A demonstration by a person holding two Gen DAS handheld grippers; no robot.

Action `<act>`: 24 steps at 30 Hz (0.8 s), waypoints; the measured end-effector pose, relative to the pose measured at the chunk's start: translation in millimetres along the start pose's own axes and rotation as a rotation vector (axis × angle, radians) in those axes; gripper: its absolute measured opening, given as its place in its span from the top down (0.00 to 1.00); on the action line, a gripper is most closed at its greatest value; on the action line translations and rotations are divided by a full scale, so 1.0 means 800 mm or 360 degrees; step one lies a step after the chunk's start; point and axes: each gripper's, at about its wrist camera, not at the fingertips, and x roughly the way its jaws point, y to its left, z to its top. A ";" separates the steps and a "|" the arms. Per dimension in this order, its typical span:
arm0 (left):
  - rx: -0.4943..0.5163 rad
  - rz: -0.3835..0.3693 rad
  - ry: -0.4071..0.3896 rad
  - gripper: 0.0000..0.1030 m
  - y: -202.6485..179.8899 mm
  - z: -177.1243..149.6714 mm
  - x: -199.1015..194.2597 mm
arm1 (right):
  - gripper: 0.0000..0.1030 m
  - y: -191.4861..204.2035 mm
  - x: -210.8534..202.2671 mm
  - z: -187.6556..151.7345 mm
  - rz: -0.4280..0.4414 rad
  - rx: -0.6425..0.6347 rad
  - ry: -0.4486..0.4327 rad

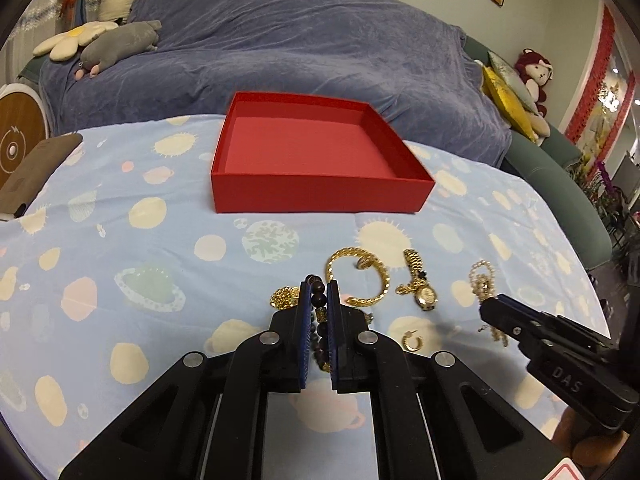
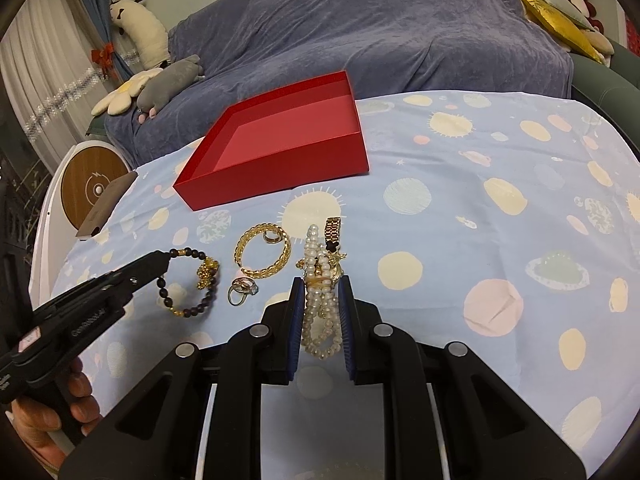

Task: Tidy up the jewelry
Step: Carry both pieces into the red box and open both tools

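Observation:
An empty red box (image 1: 320, 152) (image 2: 280, 140) sits on the blue patterned cloth, beyond the jewelry. My left gripper (image 1: 319, 290) (image 2: 162, 258) is shut on a dark bead bracelet (image 1: 318, 300) (image 2: 188, 284) that lies on the cloth. My right gripper (image 2: 321, 286) (image 1: 486, 306) is shut on a pearl bracelet (image 2: 320, 304) (image 1: 482, 276), also at cloth level. Between them lie a gold chain bracelet (image 1: 358, 280) (image 2: 262, 254) with a ring inside it, a gold watch (image 1: 418, 284) (image 2: 334, 232), two rings (image 2: 242, 290) and a gold hoop earring (image 1: 412, 340).
A sofa under a purple-blue cover (image 1: 280, 52) stands behind the table with plush toys (image 1: 120, 44) and cushions (image 1: 508, 96). A brown phone-like case (image 1: 36, 172) lies at the table's left edge, beside a round wooden disc (image 2: 94, 188).

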 end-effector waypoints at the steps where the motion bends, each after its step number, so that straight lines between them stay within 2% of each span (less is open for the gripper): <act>1: 0.0009 -0.0015 -0.0019 0.95 -0.004 0.002 -0.008 | 0.84 0.000 -0.003 0.001 0.0010 0.0003 -0.0006; 7: 0.0043 -0.0110 -0.0072 0.95 -0.015 0.031 -0.046 | 0.84 0.013 -0.026 0.028 0.0071 -0.0059 -0.0031; 13: 0.0030 -0.0168 -0.0105 0.95 -0.009 0.111 -0.048 | 0.84 0.025 -0.021 0.104 0.0159 -0.0119 -0.0037; 17: 0.0056 -0.0119 -0.0144 0.95 -0.003 0.172 -0.020 | 0.84 0.027 0.019 0.166 0.0165 -0.0126 -0.0019; 24: -0.0009 -0.0049 -0.0096 0.95 0.029 0.257 0.083 | 0.84 0.024 0.130 0.260 0.0136 -0.0086 0.0073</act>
